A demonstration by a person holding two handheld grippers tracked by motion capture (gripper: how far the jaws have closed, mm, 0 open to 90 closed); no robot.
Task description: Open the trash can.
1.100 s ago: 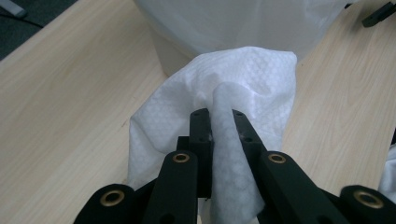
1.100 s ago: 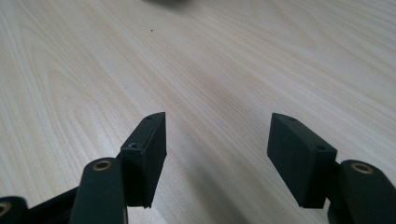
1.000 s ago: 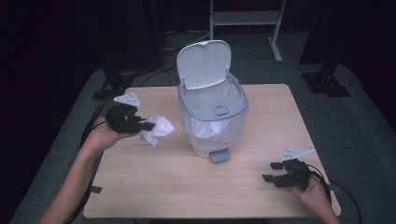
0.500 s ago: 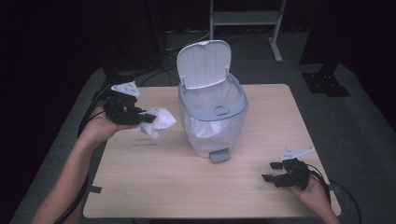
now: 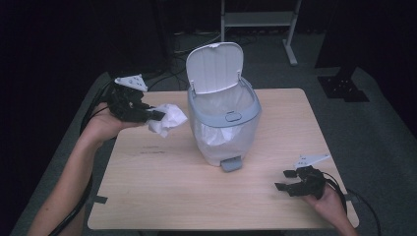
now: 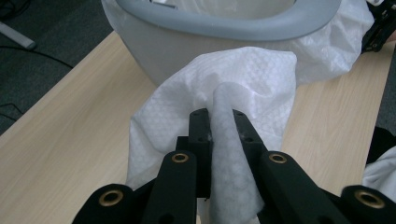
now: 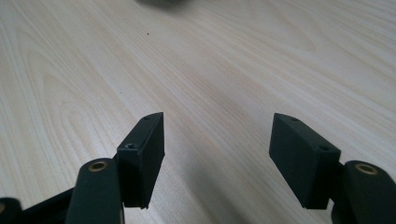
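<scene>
Left gripper point(image 5: 156, 116) pinching a white tissue point(image 5: 168, 119) beside the bin point(image 5: 223, 123).
Right gripper point(image 5: 290, 180) is resting spread near the table point(image 5: 162, 191)'s right front corner.

No readable text; faint dark marks on the table point(image 5: 147, 150) stay illegible.

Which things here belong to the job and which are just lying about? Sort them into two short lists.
In the job:
- crumpled paper towel, pinched in the left tongs
- pedal bin, lid up, liner inside

Lying about:
- right tongs, open, low over the table
- metal stand on the floor behind
</scene>
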